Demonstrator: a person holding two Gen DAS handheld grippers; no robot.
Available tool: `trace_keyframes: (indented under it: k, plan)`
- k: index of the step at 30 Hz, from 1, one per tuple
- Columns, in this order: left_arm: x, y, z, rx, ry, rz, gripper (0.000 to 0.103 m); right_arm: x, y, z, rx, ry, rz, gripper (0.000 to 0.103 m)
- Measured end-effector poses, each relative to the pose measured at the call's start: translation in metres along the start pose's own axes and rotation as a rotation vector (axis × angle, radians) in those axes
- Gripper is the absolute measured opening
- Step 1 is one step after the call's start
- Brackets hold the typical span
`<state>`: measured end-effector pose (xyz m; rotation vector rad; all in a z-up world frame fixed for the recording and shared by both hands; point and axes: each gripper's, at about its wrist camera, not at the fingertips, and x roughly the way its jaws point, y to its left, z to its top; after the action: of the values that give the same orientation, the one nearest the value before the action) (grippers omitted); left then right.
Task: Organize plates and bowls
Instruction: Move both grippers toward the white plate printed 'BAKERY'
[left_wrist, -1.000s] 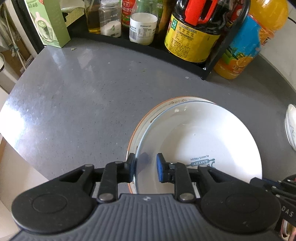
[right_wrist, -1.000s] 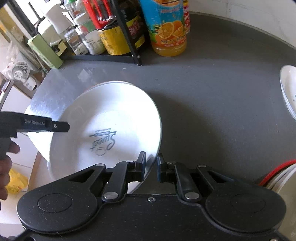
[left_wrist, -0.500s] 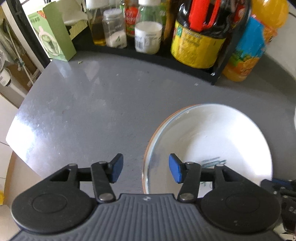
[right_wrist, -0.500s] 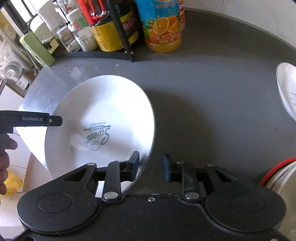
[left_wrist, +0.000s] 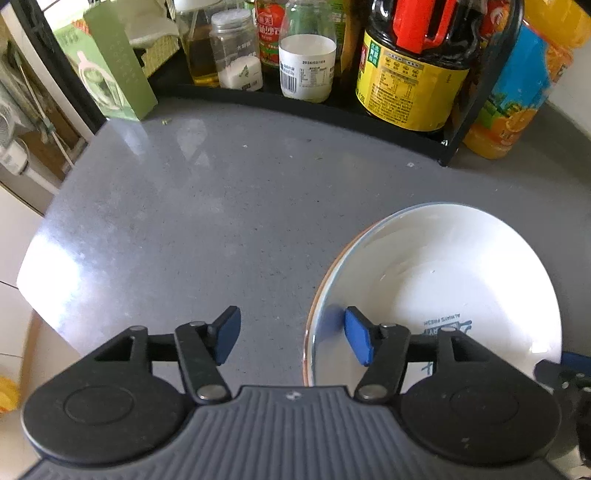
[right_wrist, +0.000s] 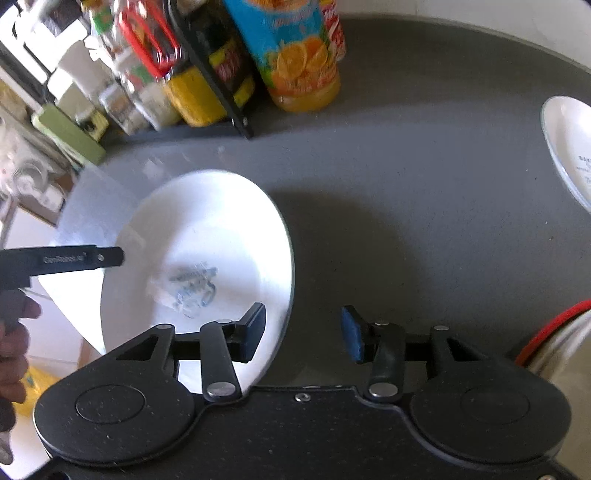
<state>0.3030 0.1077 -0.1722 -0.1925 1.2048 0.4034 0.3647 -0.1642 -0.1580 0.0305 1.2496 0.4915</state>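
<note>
A white plate with blue print (left_wrist: 443, 280) lies on top of an orange-rimmed plate on the grey counter (left_wrist: 207, 206). My left gripper (left_wrist: 291, 338) is open, its jaws wide apart on either side of the plate's left rim, touching nothing. In the right wrist view the same plate (right_wrist: 207, 251) lies at lower left. My right gripper (right_wrist: 303, 332) is open, its jaws straddling the plate's right rim without gripping. Another white printed plate (right_wrist: 569, 147) lies at the far right edge.
A black rack of sauce bottles and jars (left_wrist: 406, 74) stands at the back, with an orange juice bottle (right_wrist: 299, 55) beside it and a green carton (left_wrist: 114, 74) at back left. A red-rimmed dish (right_wrist: 554, 332) is at my right. The counter's edge is at the left.
Both grippers were shut on the white plate's rim a second ago. Both have opened wide and let it go, and the plate now rests on the stack.
</note>
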Motion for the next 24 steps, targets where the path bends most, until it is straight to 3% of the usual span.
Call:
trace_keyframes:
  k: [2, 14, 24]
  plan:
    - [-0.008, -0.004, 0.003, 0.022, -0.024, 0.011, 0.061, -0.010, -0.005, 0.001, 0.012, -0.017, 0.011, 0.046]
    - [-0.050, -0.058, 0.019, 0.086, -0.089, -0.129, 0.064, -0.090, -0.048, 0.012, 0.117, -0.178, 0.103, 0.048]
    - [-0.081, -0.129, 0.027, 0.166, -0.139, -0.200, 0.065, -0.149, -0.109, 0.001, 0.208, -0.317, 0.076, 0.049]
